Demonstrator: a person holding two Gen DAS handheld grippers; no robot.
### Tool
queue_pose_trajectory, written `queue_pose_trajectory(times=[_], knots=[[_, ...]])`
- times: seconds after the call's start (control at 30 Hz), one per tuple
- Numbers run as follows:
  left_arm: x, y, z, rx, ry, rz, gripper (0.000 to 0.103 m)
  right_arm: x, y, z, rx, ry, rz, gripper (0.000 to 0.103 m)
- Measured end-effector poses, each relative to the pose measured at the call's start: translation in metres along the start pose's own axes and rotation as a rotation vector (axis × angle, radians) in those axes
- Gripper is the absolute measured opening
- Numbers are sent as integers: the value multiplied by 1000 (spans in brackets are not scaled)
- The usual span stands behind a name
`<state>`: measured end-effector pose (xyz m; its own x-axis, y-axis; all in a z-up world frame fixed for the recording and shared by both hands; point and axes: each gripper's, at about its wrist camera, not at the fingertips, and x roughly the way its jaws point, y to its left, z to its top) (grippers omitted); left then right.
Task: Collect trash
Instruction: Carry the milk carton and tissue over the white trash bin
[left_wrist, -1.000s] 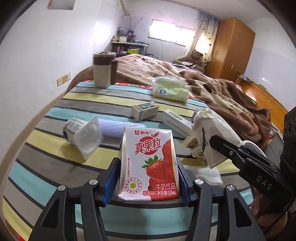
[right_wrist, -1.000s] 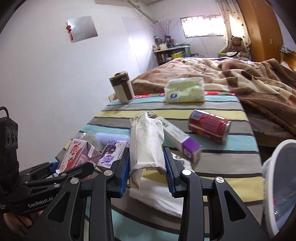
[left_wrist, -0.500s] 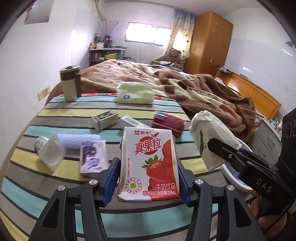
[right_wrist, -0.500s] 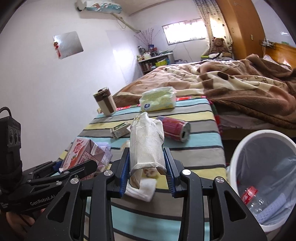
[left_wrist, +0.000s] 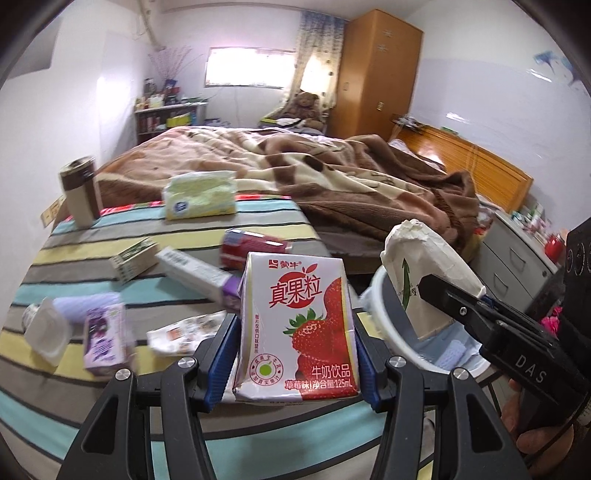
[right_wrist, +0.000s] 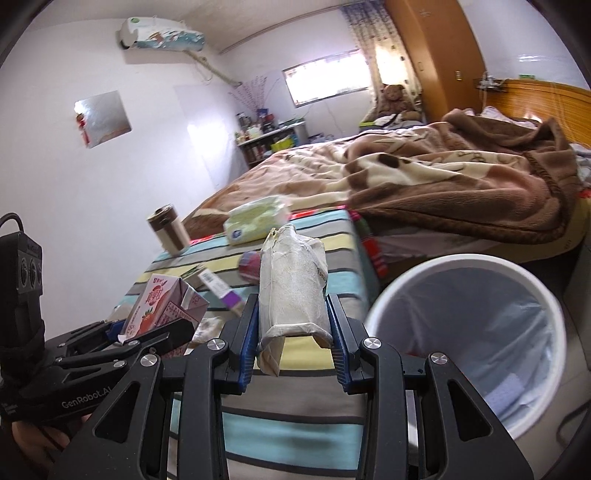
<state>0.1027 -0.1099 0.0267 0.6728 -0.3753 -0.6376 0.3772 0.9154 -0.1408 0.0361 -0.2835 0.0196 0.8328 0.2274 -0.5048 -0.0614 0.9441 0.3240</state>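
Observation:
My left gripper (left_wrist: 293, 338) is shut on a strawberry milk carton (left_wrist: 297, 325), held upright above the striped bed edge; the same carton (right_wrist: 162, 301) shows at the left in the right wrist view. My right gripper (right_wrist: 291, 325) is shut on a crumpled white paper bag (right_wrist: 291, 288), also seen from the side as the paper bag (left_wrist: 417, 266) over the bin rim. A white trash bin (right_wrist: 384, 302) with a pale liner stands on the floor just right of the bed corner; its rim (left_wrist: 380, 302) lies right of the carton.
Litter lies on the striped bed cover (left_wrist: 74, 380): a red can (left_wrist: 247, 242), a long white box (left_wrist: 195, 275), a small green-white box (left_wrist: 135, 258), a purple carton (left_wrist: 105, 338), a yoghurt cup (left_wrist: 48, 330) and a flat wrapper (left_wrist: 181, 334). Farther back stand a tumbler (left_wrist: 81, 195) and a tissue pack (left_wrist: 199, 195).
Both grippers have carried their loads to the right, off the middle of the bed toward its corner. The trash bin has come fully into the right wrist view.

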Motion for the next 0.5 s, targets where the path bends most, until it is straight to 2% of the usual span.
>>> queue_pose_trajectory(times=[0.5], knots=[[47, -91, 8, 124, 43, -104, 57, -15, -65, -3, 88, -9, -185, 36]])
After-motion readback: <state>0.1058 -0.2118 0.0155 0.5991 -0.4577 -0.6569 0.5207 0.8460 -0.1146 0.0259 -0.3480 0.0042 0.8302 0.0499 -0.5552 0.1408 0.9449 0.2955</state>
